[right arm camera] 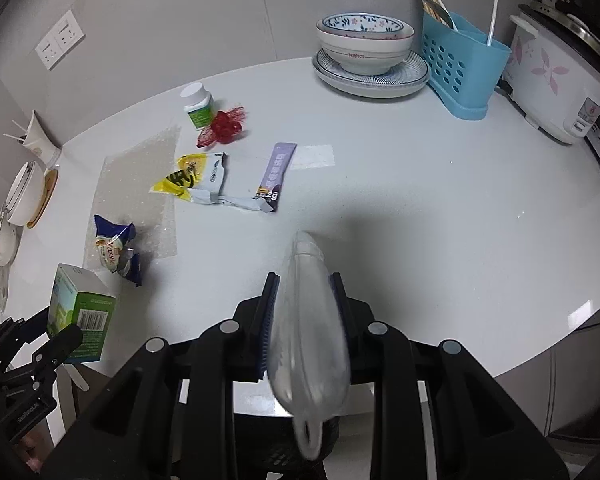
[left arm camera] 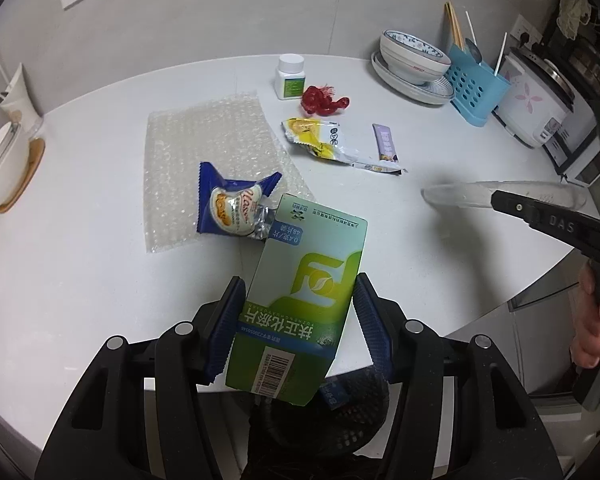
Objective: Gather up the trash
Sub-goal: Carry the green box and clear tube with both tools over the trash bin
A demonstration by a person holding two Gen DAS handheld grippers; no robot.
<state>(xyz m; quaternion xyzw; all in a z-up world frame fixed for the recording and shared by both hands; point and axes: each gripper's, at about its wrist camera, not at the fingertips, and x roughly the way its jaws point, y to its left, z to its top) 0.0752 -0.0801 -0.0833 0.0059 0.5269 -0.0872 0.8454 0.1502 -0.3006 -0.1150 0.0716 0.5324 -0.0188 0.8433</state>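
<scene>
White worktop (right arm camera: 440,220). Lying directly on it: bubble wrap (left arm camera: 204,144) with a blue wrapper (left arm camera: 232,208) on it, yellow wrapper (left arm camera: 320,140), purple sachet (left arm camera: 386,142), red netting (left arm camera: 322,100), white bottle (left arm camera: 290,76), plate (right arm camera: 372,76) with bowl (right arm camera: 364,40), blue caddy (right arm camera: 460,68).

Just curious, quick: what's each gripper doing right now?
Left gripper: shut on the green box.
Right gripper: shut on a clear plastic piece.

Ahead of me on the white worktop (right arm camera: 440,208) I see a floral bowl (right arm camera: 365,42) on stacked plates (right arm camera: 416,74), a blue cutlery caddy (right arm camera: 462,70) and a rice cooker (right arm camera: 560,88).
</scene>
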